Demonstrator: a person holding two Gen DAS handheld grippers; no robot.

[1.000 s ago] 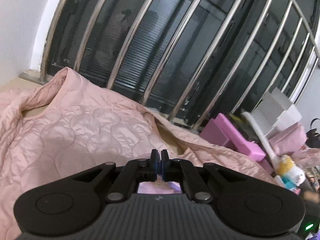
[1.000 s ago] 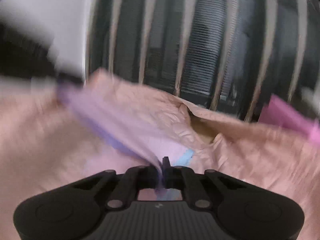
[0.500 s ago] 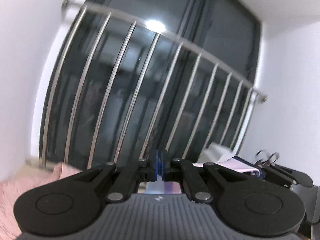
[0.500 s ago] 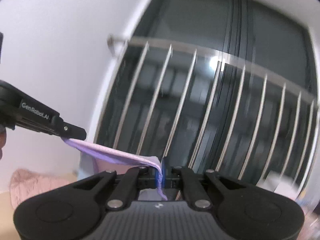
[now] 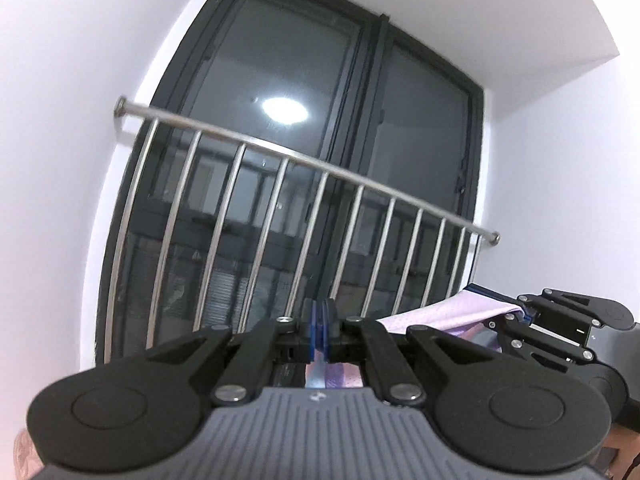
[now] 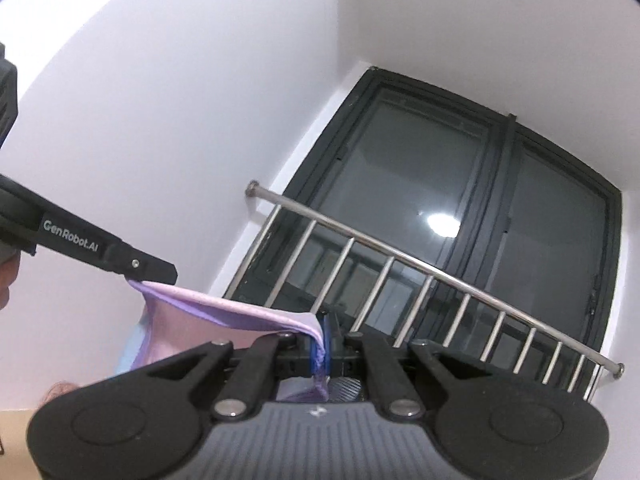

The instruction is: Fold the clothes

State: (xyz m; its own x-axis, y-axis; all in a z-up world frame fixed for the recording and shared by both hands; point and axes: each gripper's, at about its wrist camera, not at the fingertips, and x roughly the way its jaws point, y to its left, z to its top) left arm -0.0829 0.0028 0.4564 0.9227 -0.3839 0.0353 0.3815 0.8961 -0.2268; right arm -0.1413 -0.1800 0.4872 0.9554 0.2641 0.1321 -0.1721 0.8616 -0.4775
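Both hand-held grippers have risen off the pink quilt, now nearly out of view. The left hand-held gripper (image 5: 319,330) and right hand-held gripper (image 6: 323,340) each stay clamped on the lilac garment (image 6: 224,310), stretched between them in mid-air (its top edge taut). Beyond stand the steel railing (image 5: 304,160) and the dark window (image 5: 360,92).

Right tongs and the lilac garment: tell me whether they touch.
Touching. The right wrist view shows the right tongs shut on the lilac garment, its edge pinched between them.
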